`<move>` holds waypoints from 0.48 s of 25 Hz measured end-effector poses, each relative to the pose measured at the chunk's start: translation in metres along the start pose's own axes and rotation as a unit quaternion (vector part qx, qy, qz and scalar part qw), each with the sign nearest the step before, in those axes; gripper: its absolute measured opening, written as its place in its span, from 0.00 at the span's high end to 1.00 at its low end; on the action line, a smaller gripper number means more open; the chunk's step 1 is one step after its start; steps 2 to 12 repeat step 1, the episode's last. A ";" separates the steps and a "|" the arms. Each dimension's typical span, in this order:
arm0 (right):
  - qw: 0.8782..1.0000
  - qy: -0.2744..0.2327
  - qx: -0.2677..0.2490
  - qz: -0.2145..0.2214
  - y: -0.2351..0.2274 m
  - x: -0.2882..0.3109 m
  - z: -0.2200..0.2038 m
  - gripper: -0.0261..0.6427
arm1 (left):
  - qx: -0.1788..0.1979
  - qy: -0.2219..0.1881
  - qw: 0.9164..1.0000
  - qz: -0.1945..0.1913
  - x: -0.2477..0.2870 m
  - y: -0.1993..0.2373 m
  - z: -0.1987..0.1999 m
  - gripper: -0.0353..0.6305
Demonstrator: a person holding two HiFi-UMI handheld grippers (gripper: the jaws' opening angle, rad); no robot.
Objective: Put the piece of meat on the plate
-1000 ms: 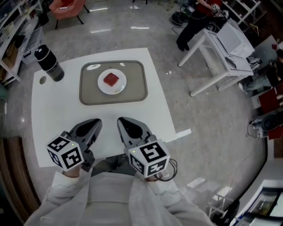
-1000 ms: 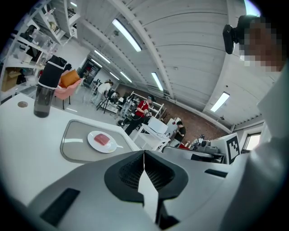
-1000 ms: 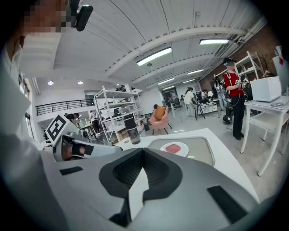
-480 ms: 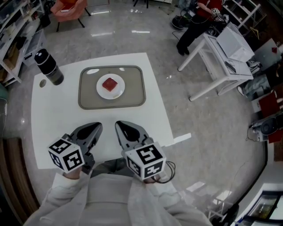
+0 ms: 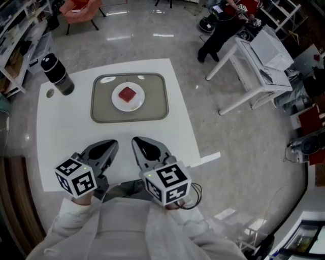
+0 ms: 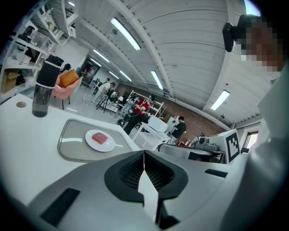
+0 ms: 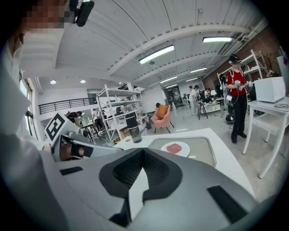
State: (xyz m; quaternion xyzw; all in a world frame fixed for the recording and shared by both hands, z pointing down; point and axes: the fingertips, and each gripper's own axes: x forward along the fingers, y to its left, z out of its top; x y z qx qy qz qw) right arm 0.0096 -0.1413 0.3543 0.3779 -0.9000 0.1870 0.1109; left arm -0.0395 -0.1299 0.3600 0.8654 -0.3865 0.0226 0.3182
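Note:
A red piece of meat (image 5: pixel 127 94) lies on a small white plate (image 5: pixel 117 104) in the middle of a grey tray (image 5: pixel 154 109) at the far side of the white table (image 5: pixel 71 132). My left gripper (image 5: pixel 112 143) and right gripper (image 5: pixel 137 139) hover side by side over the table's near edge, well short of the tray. Both are shut with nothing between the jaws. In the left gripper view the left gripper (image 6: pixel 144 153) points toward the meat (image 6: pixel 101 137) on the plate (image 6: pixel 91 141). The right gripper view shows the right gripper (image 7: pixel 143 150) below the meat (image 7: pixel 174 148).
A dark bottle (image 5: pixel 57 74) stands at the table's far left corner, beside a small round mark (image 5: pixel 49 93). Right of the table stands a white side table (image 5: pixel 254 56), with a person (image 5: pixel 223 20) behind it. An orange chair (image 5: pixel 76 10) is at the back left.
Nothing has moved on the table. Both grippers stay shut in nearly the same spot; only the head view has shifted slightly.

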 end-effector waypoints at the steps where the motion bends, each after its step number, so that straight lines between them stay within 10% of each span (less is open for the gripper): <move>1: 1.000 0.000 -0.001 0.001 0.001 0.000 0.000 0.94 | 0.000 0.000 1.000 0.000 -0.001 0.000 0.000 0.93; 12: 1.000 0.000 -0.001 0.001 0.001 0.000 0.000 0.94 | 0.000 0.000 1.000 0.000 -0.001 0.000 0.000 0.93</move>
